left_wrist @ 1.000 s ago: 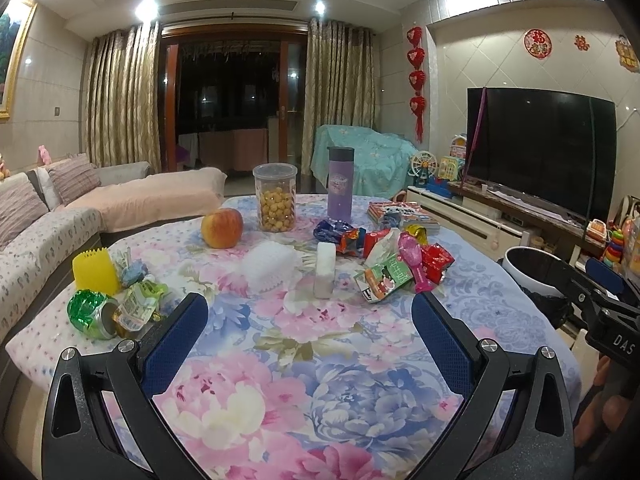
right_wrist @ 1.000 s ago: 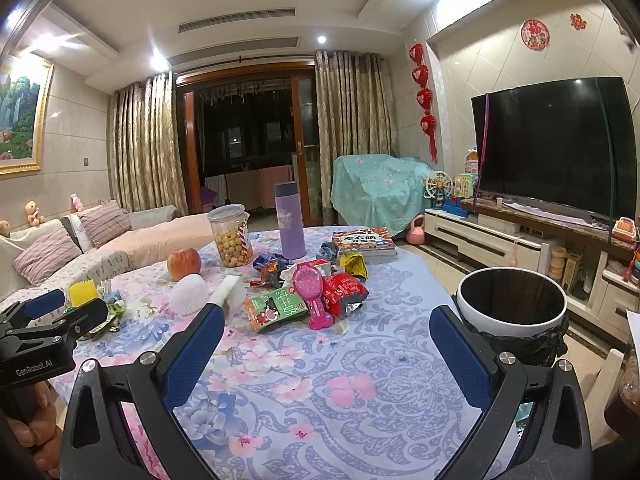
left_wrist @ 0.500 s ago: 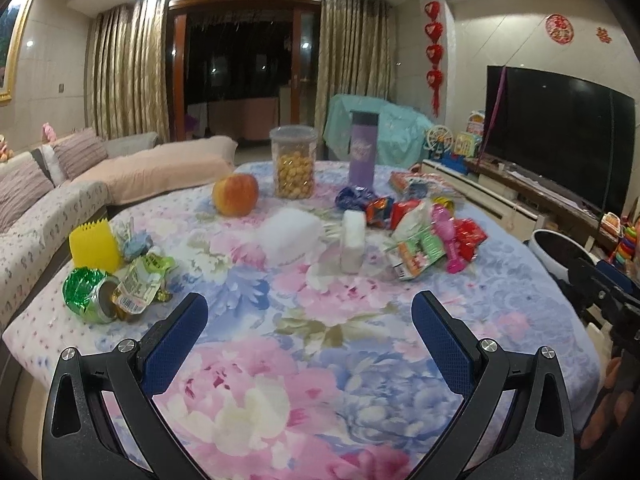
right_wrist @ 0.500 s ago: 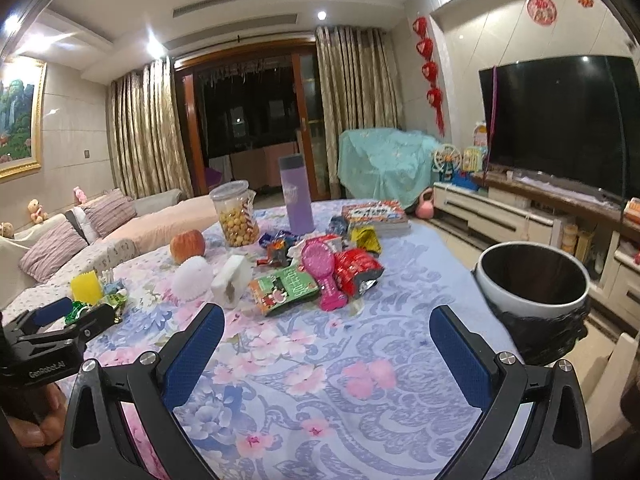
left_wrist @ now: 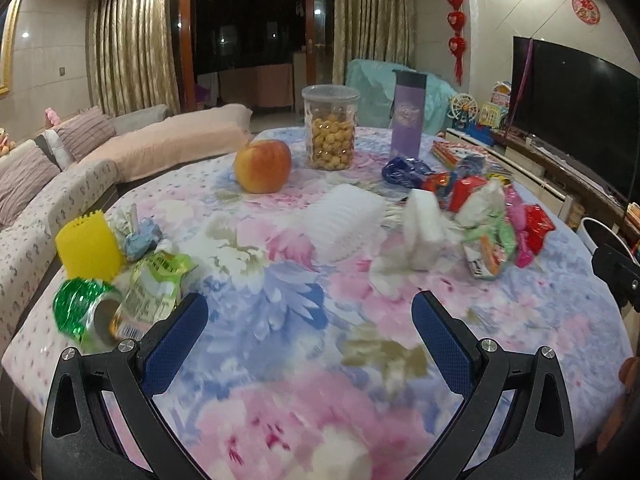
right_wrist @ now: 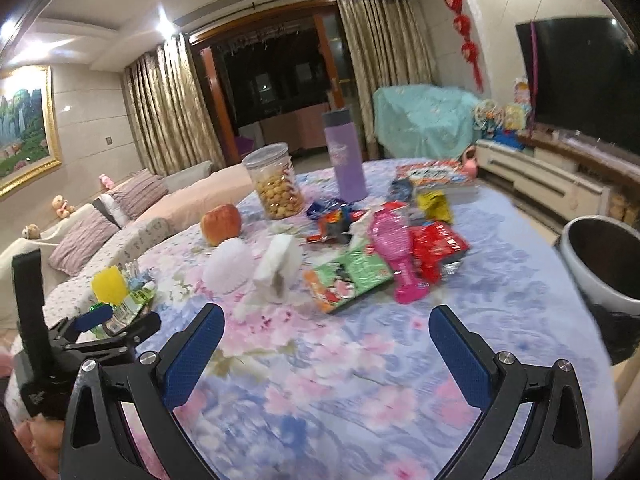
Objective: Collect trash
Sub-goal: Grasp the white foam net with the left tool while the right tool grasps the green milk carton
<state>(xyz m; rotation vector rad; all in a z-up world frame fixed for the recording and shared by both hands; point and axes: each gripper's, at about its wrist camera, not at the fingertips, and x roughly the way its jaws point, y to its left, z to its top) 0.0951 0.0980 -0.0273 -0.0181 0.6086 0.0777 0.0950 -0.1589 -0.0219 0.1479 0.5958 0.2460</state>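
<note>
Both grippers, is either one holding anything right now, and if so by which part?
Nothing is held. The left gripper and the right gripper both stand open above the flowered tablecloth, with only cloth showing between their blue pads.

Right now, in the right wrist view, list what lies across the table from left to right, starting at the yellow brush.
yellow brush → apple → snack jar → purple bottle → yellow wrapper → trash bin, standing beyond the table's right edge.
</note>
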